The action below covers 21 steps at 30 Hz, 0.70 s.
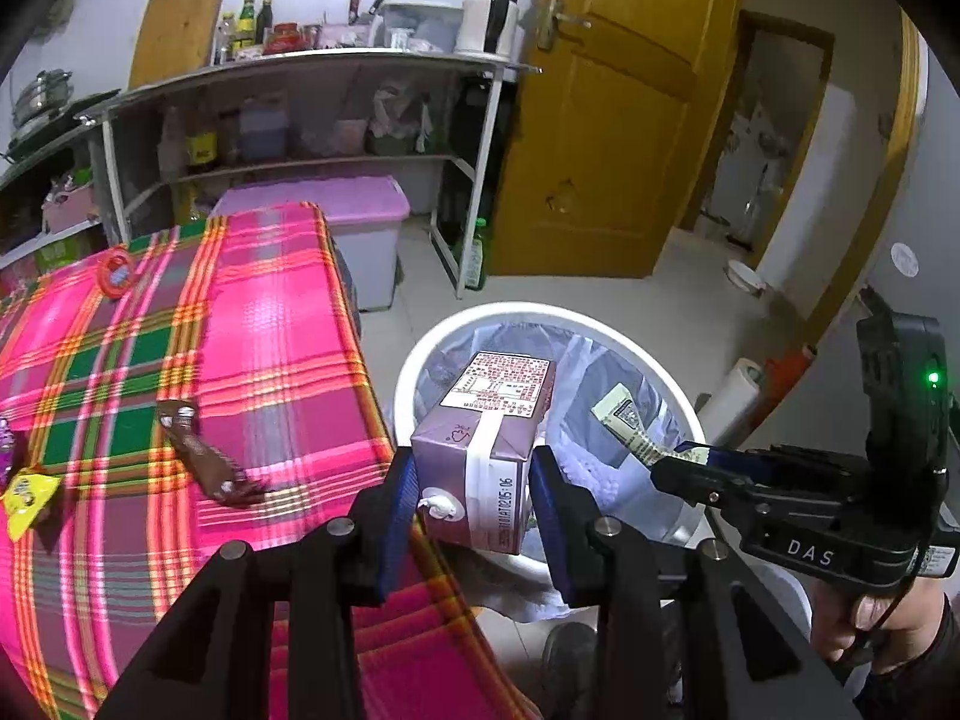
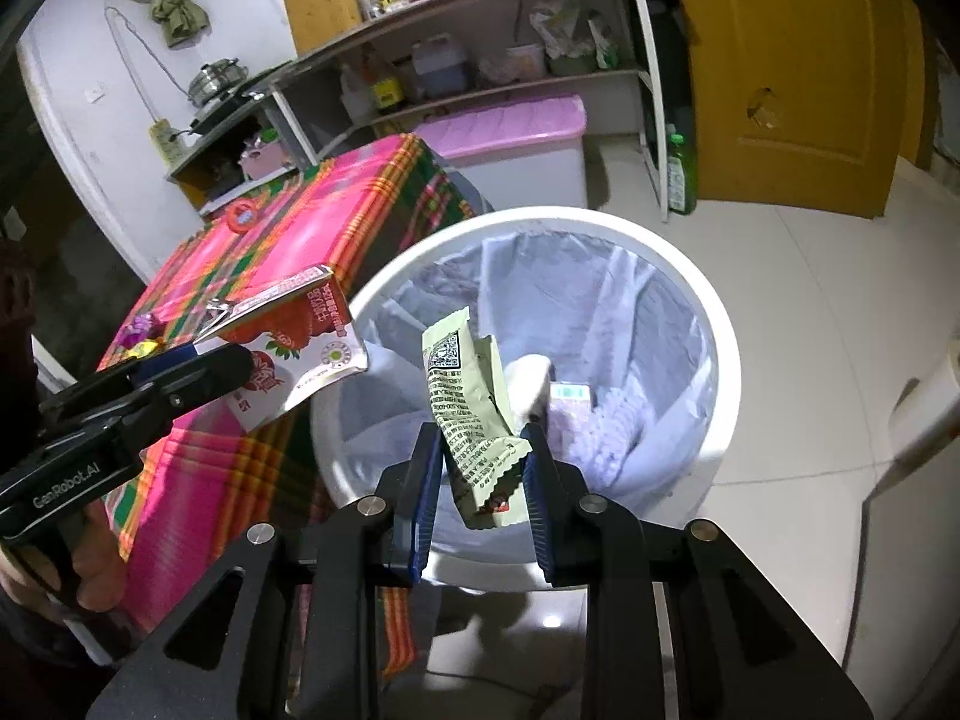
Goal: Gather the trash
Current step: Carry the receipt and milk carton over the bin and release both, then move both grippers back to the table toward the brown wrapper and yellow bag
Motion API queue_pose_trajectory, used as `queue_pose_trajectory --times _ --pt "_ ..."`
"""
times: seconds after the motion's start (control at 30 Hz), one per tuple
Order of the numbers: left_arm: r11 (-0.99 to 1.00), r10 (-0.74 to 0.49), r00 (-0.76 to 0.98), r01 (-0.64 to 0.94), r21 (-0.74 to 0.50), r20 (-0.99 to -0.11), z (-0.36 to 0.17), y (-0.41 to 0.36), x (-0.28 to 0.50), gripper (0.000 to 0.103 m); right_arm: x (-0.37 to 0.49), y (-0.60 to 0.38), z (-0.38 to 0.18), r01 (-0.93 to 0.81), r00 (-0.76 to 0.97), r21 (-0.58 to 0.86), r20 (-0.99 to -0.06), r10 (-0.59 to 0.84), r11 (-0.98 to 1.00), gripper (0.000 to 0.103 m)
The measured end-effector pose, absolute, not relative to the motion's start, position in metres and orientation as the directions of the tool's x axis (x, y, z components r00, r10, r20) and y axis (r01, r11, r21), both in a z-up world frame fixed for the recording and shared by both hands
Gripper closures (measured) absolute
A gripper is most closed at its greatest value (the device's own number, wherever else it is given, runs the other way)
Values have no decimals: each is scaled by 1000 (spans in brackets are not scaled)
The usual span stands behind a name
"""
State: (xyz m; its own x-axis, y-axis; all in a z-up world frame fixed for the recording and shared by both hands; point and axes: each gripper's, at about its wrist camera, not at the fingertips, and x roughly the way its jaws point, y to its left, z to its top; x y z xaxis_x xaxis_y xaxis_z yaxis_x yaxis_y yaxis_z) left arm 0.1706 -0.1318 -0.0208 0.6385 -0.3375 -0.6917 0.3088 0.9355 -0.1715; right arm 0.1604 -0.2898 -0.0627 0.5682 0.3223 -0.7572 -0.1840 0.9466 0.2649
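White plastic lines the round bin [image 2: 714,324] beside the plaid tabletop [image 1: 252,324]; inside lie a small carton [image 2: 571,396] and crumpled white scraps. Left tongs [image 1: 474,480] grip a purple drink carton [image 1: 486,444] over the bin's rim. Right tongs [image 2: 483,474] pinch a green wrapper [image 2: 474,420] above the bin's opening. More wrappers lie on the tabletop.

A yellow wooden door [image 1: 606,138] fills the upper right of the left wrist view, standing open beside a doorway. A white metal shelf rack [image 1: 300,114] crowded with bottles runs along the pale wall at upper left. Glossy light floor tiles [image 2: 798,312] spread across the right.
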Motion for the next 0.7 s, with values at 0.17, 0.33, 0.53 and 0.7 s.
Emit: queue_pose_trajectory --times 0.17,0.33,0.53,0.7 --pt "932 -342 605 318 -176 -719 -35 -140 184 65 167 -293 -73 -170 548 249 -781 301 953 75" --pt "928 -346 586 328 -176 -733 -42 -146 192 65 169 -291 -76 -172 540 233 -790 289 957 74" --pt "924 -356 579 337 -182 -734 -44 -147 194 65 168 -292 -73 -162 551 232 -785 283 959 74" --pt "922 -367 592 333 -196 -717 -37 -141 189 65 160 -293 -61 -157 575 233 -768 281 960 74"
